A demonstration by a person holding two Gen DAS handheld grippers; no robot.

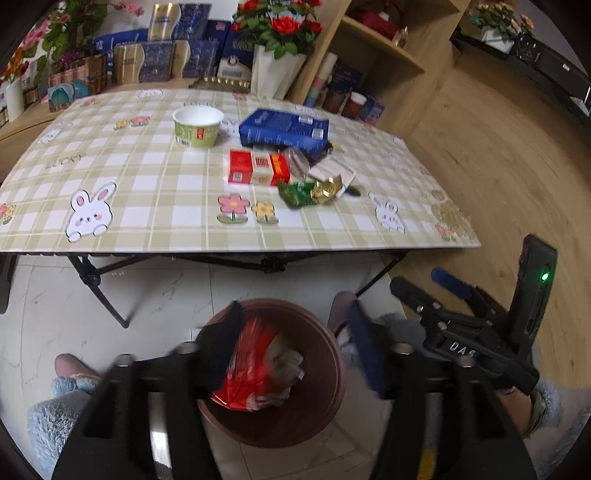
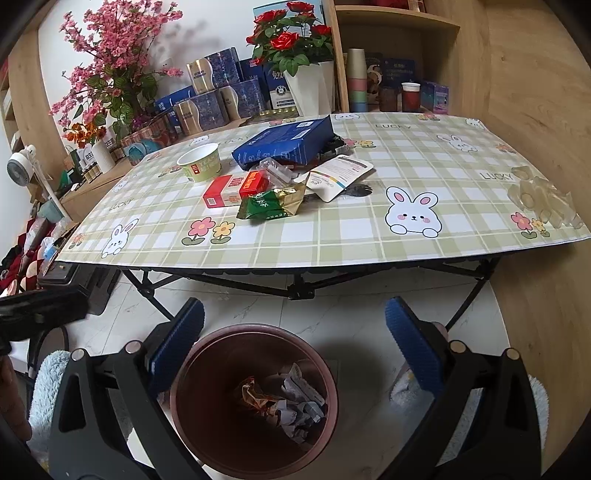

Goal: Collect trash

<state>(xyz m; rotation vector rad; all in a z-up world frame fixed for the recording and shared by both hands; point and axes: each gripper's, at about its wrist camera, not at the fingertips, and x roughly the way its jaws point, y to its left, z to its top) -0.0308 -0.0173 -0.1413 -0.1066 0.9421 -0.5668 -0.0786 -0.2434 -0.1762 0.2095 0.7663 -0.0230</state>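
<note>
My left gripper (image 1: pixel 295 350) hangs over a brown bin (image 1: pixel 284 303) on the floor. A red wrapper (image 1: pixel 251 365) lies between its fingers against the left pad, and the blue right pad (image 1: pixel 365 354) stands clear of it. My right gripper (image 2: pixel 295 334) is wide open and empty above the same bin (image 2: pixel 258 329), which holds crumpled wrappers (image 2: pixel 291 402). On the checked table (image 2: pixel 369 236) lie a green paper bowl (image 2: pixel 201 162), a blue bag (image 2: pixel 288 142), a red box (image 2: pixel 234 190), a green-gold wrapper (image 2: pixel 273 203) and a white pouch (image 2: pixel 340 175).
The folding table's black legs (image 2: pixel 295 288) stand just behind the bin. Boxes, flower vases (image 2: pixel 310 88) and a wooden shelf (image 2: pixel 399 22) line the far side. Clear plastic pieces (image 2: pixel 543 199) sit at the table's right corner. Fluffy blue sleeves (image 1: pixel 59 413) show beside the grippers.
</note>
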